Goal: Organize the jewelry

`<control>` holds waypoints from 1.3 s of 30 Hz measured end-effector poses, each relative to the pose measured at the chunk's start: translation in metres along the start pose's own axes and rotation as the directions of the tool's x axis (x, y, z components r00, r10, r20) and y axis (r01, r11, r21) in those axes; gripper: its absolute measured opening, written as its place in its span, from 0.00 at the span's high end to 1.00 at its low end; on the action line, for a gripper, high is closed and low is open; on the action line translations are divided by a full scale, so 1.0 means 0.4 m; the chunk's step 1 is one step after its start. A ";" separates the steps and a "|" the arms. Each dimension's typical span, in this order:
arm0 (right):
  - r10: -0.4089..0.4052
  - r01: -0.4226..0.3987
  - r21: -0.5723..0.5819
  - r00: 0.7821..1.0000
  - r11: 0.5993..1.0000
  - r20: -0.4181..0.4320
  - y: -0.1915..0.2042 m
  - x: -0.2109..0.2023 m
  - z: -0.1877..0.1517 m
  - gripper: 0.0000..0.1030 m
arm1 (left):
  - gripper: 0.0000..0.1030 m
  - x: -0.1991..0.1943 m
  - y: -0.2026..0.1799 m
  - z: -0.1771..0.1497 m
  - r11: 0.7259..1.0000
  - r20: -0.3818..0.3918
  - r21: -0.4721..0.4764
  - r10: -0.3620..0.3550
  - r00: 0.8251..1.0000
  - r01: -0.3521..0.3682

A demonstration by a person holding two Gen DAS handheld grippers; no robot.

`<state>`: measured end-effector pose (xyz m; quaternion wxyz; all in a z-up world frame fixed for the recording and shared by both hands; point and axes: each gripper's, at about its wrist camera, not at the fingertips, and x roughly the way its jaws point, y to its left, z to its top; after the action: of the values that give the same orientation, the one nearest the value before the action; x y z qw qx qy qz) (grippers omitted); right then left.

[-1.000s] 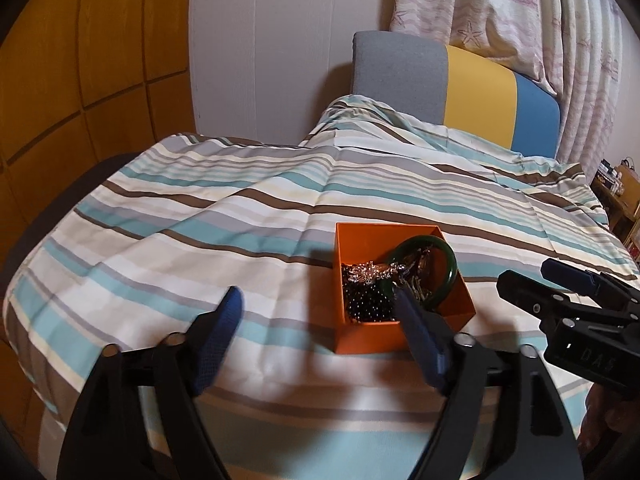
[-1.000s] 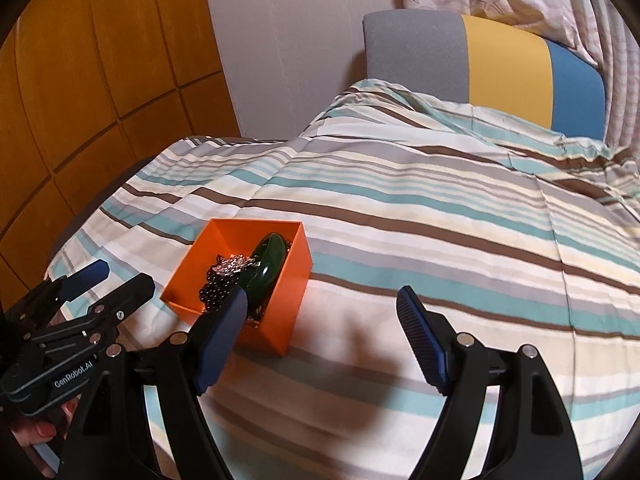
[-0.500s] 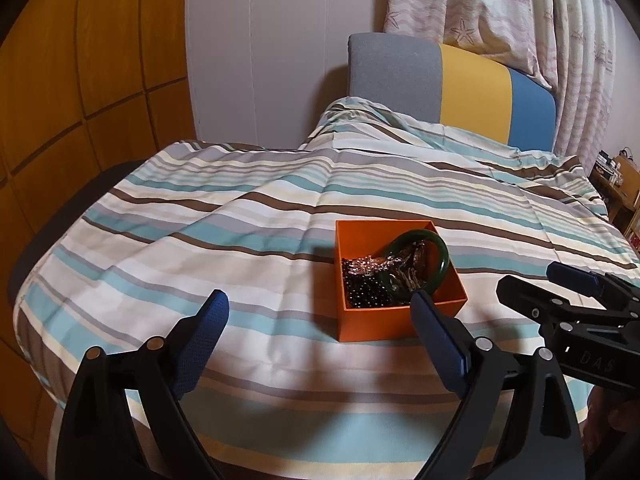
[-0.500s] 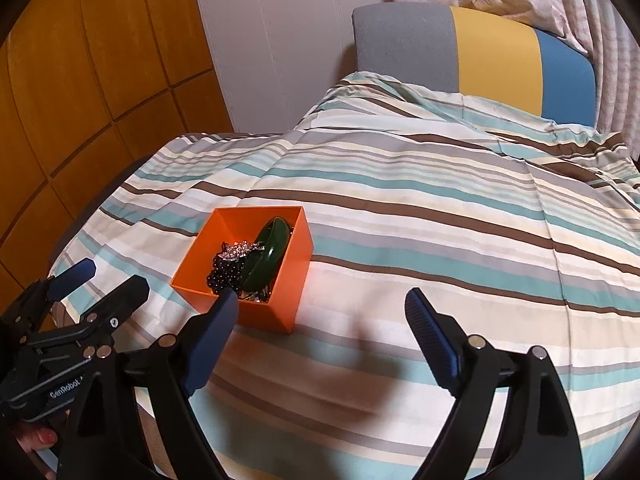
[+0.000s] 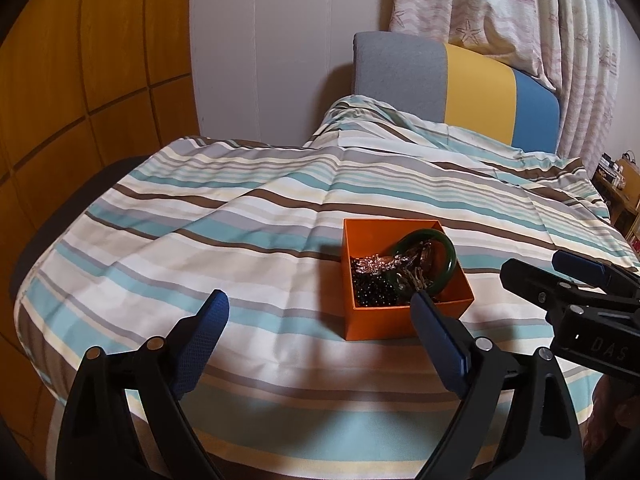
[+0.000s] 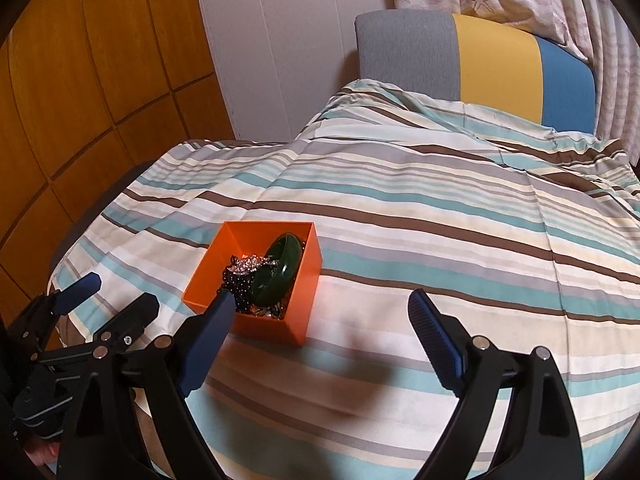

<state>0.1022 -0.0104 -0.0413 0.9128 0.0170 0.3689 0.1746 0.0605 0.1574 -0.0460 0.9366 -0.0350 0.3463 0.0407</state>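
An orange box (image 5: 372, 320) (image 6: 304, 322) stands on the striped bed cover. Inside lie a green bangle (image 5: 448, 256) (image 6: 280, 270), black beads (image 5: 370, 290) (image 6: 236, 286) and a silvery chain piece (image 5: 370, 263) (image 6: 250, 264). My left gripper (image 5: 320, 328) (image 6: 108, 294) hangs open near the bed's front edge, its right finger just before the box's near right corner. My right gripper (image 6: 320, 322) (image 5: 532, 266) is open to the right of the box, its left finger overlapping the box's near corner in its own view. Nothing is held.
The striped cover (image 5: 240, 220) spreads over the whole bed. A grey, yellow and blue headboard (image 5: 452, 80) stands at the back with curtains (image 5: 520, 20) above it. Wooden wall panels (image 5: 80, 80) run along the left. A shelf with small items (image 5: 616, 184) sits at the far right.
Both grippers have drawn back and risen from the box, which now sits smaller and farther away. The jewelry in the box has not moved.
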 end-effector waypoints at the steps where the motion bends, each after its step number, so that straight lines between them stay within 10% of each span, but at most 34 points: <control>1: 0.001 -0.001 -0.001 1.000 1.000 0.000 0.000 0.000 0.000 0.15 | 0.11 0.001 0.000 0.001 1.000 -0.001 0.002 0.002 1.000 -0.002; 39: -0.006 0.006 0.005 1.000 1.000 -0.010 -0.010 0.020 -0.001 0.15 | 0.11 0.019 -0.011 0.005 1.000 -0.013 0.001 -0.001 1.000 0.001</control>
<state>0.1087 -0.0116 -0.0477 0.9114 0.0173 0.3739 0.1711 0.0680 0.1536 -0.0492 0.9343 -0.0353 0.3526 0.0398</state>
